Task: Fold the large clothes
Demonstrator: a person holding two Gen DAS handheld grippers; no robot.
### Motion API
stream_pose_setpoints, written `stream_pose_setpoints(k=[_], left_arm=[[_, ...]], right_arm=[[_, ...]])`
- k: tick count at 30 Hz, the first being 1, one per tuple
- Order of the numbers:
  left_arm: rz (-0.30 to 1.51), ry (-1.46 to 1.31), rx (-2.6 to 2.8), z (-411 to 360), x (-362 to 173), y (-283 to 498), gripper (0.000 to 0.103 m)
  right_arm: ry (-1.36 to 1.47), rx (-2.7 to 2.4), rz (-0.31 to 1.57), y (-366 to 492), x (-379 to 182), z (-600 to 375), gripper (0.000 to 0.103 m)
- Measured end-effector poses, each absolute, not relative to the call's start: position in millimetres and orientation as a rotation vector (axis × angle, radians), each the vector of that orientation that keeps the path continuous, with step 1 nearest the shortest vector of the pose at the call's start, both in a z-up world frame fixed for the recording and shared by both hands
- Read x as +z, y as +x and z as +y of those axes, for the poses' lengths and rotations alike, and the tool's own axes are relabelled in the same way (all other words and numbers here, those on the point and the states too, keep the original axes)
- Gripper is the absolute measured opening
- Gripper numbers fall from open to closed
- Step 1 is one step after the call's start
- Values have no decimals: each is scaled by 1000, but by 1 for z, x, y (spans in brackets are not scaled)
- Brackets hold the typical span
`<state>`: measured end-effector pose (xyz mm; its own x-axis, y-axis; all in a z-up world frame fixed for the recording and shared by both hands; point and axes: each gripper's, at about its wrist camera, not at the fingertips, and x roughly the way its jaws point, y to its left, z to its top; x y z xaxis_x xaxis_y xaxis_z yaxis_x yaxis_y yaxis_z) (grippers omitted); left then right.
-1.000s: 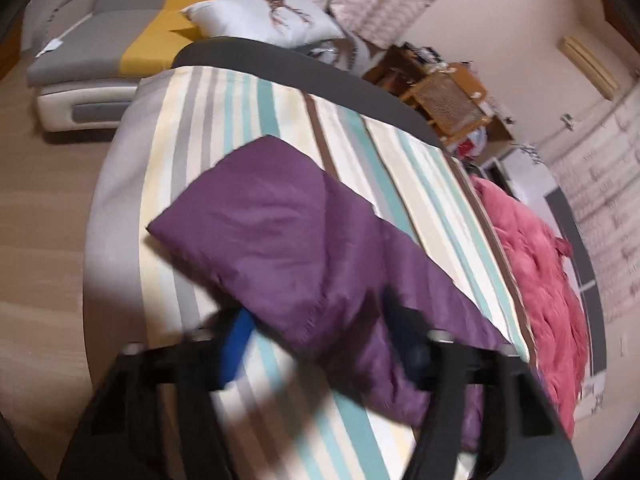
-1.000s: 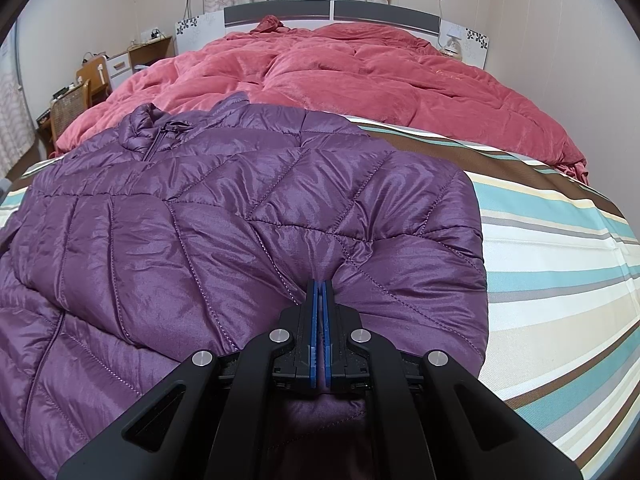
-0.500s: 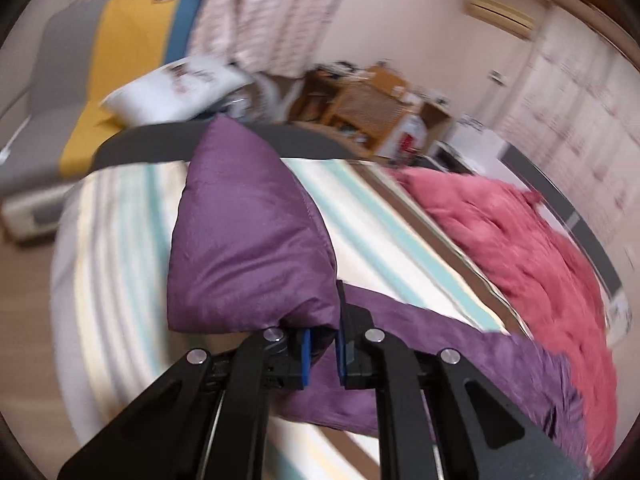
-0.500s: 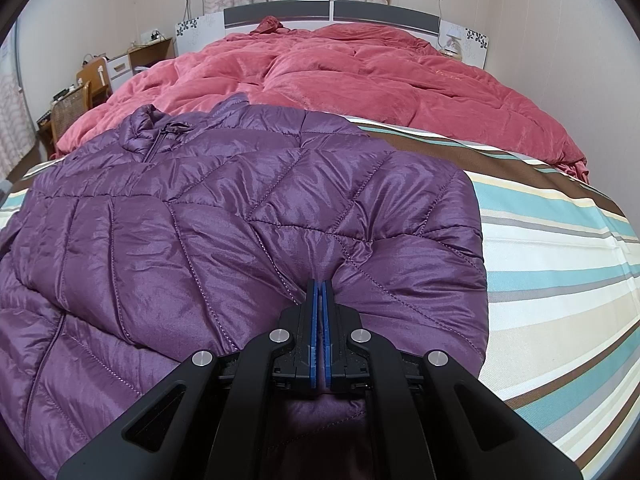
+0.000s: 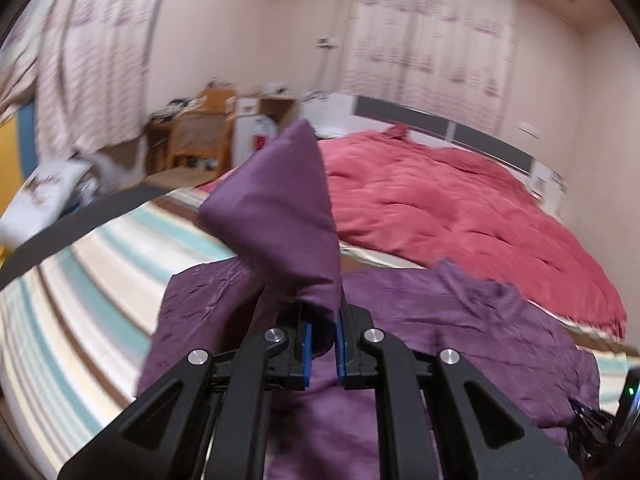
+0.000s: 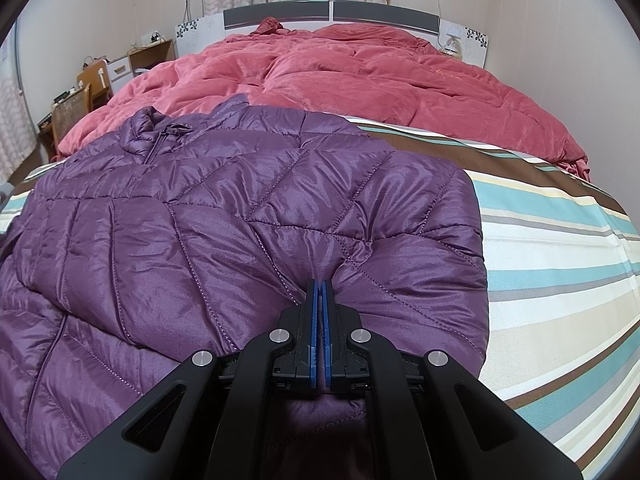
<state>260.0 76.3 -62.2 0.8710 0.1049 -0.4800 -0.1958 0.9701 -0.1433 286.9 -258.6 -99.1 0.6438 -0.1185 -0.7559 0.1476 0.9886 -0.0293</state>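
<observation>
A purple quilted puffer jacket [image 6: 224, 216] lies spread on the striped bedspread [image 6: 560, 248], collar toward the red duvet. My right gripper [image 6: 319, 292] is shut on the jacket's near hem, its blue pads pinching a fold of fabric. In the left wrist view the jacket's sleeve [image 5: 280, 216] stands up off the bed as a purple cone, and my left gripper [image 5: 320, 332] is shut on its lower end. The rest of the jacket [image 5: 460, 320] lies flat beyond and below that gripper.
A red duvet [image 6: 360, 76] covers the far half of the bed up to the headboard [image 6: 332, 10]. A wooden chair and desk [image 6: 84, 88] stand left of the bed. A white cushion [image 5: 44, 196] and curtains [image 5: 92, 56] show at the left.
My left gripper closed on the sleeve, then lifted and swung it over toward the jacket body while rolling. The right gripper and its hold on the hem stayed the same.
</observation>
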Motion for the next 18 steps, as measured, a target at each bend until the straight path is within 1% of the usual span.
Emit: stream_pose_setpoints(k=[12,18], left_arm=[[530,6,-145,-71,-58,263,7],[575,83,-235,-121,-66,264,7]], right_arm=[[51,-147,853,287,-99,-259,1],[70,-140,849,287,-99,-261,1]])
